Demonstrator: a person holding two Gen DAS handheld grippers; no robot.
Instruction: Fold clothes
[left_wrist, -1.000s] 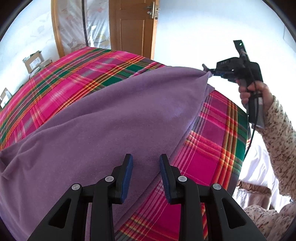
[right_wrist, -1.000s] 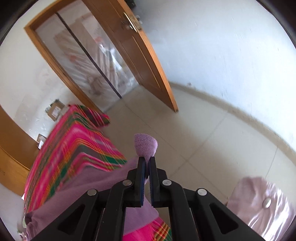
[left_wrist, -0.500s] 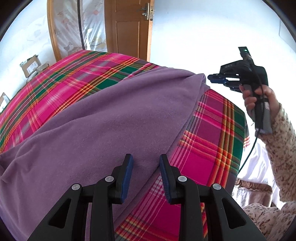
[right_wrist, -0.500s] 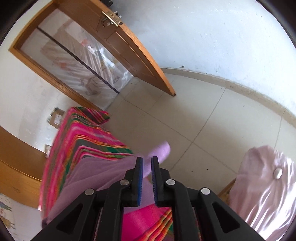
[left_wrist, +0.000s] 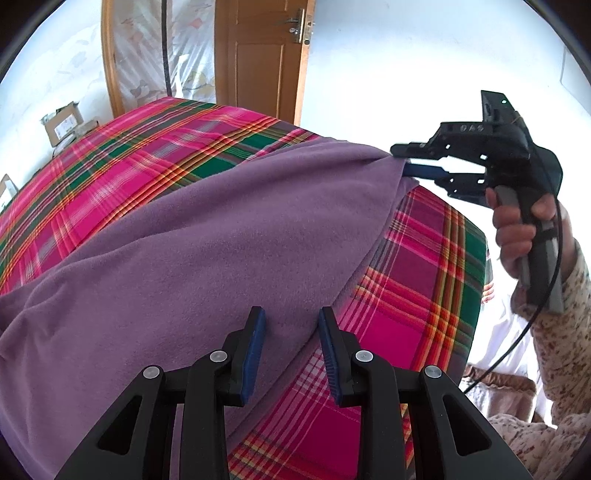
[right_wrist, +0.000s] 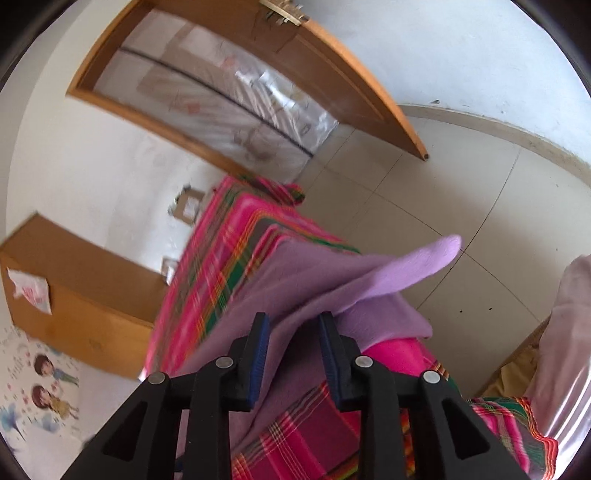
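My left gripper (left_wrist: 291, 350) hangs wide over the purple cloth (left_wrist: 207, 236) on the plaid bed (left_wrist: 122, 162); my right gripper (right_wrist: 293, 349) gapes wide at its corner.

Beyond the fingers lies a pink and green plaid bedcover (left_wrist: 155, 155). Far ahead of them stands a brown wooden door (left_wrist: 258, 55). Left of the fingers a wooden cabinet (right_wrist: 74, 280) stands against the wall, and to their right a pale tiled floor (right_wrist: 461, 192).
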